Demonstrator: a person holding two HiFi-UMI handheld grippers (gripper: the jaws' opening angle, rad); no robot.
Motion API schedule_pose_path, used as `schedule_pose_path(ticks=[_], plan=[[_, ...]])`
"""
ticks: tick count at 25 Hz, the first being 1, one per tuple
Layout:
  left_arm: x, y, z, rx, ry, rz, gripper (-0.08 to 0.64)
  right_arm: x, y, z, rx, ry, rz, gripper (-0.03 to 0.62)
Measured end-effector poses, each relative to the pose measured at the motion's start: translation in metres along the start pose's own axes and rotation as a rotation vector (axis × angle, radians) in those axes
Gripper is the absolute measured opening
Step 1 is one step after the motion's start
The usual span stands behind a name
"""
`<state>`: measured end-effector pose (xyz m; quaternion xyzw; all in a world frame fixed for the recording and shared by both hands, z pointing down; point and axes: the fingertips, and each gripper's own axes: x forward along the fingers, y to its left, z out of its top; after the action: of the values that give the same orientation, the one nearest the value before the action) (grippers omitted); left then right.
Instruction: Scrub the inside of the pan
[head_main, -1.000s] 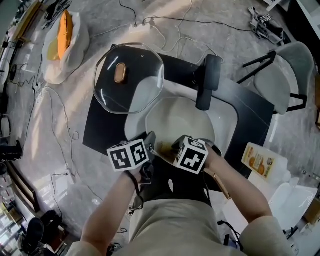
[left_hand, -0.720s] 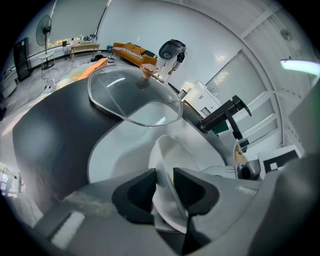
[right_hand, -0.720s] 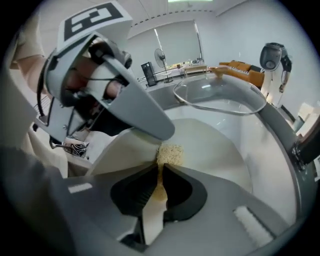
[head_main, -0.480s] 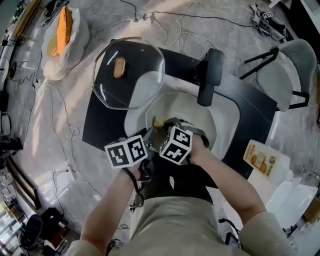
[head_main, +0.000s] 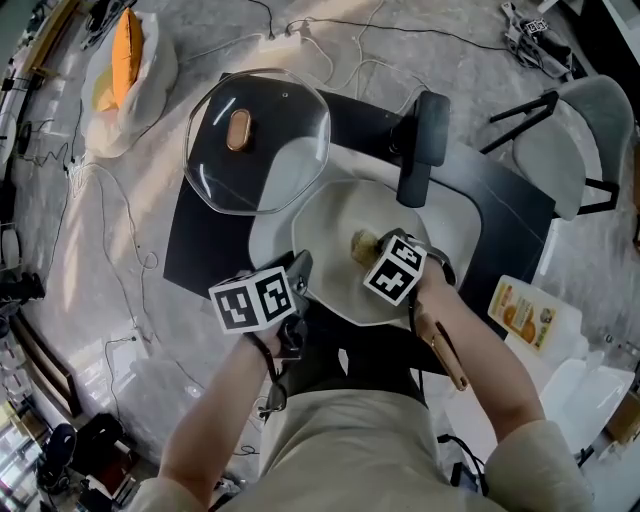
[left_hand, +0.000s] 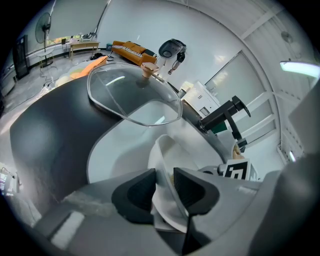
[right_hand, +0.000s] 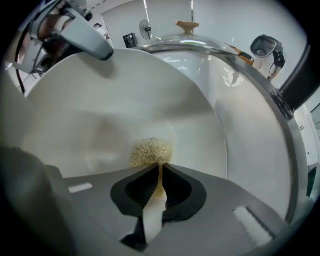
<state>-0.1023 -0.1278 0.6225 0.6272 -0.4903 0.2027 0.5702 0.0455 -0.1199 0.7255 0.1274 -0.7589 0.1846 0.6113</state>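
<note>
A white pan (head_main: 340, 215) with a black handle (head_main: 420, 150) rests on a white tray (head_main: 270, 235) on the black table. My left gripper (head_main: 300, 275) is shut on the pan's near rim (left_hand: 162, 165), one pad inside it and one outside. My right gripper (head_main: 375, 250) reaches into the pan. Its jaws are closing on a tan scrubber (right_hand: 150, 151) pinched between the pads (right_hand: 170, 175). The scrubber's fuzzy head presses on the pan's inner floor (right_hand: 100, 130), near the middle in the head view, where the scrubber (head_main: 362, 243) shows beside the marker cube.
A glass lid (head_main: 255, 140) with a tan knob leans over the tray's far left. A grey chair (head_main: 570, 150) stands at the right, and a printed packet (head_main: 520, 318) lies at the near right. Cables (head_main: 330, 40) and an orange-and-white bag (head_main: 125, 70) lie on the floor.
My right gripper has carried the scrubber from the pan's near edge to its left side, then right toward the middle. The left gripper has held its place on the rim.
</note>
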Motion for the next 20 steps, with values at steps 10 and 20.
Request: schedule_pose_path(ticks=[10,20], plan=[[-0.002,-0.001,0.000,-0.001,-0.009,-0.001,0.124,-0.045,0.081,0.007,0.005,-0.070,0.333,0.028],[-0.002,-0.001,0.001,0.002,-0.027,0.008,0.123,-0.020,0.051,0.077,0.064,-0.244,0.143,0.028]])
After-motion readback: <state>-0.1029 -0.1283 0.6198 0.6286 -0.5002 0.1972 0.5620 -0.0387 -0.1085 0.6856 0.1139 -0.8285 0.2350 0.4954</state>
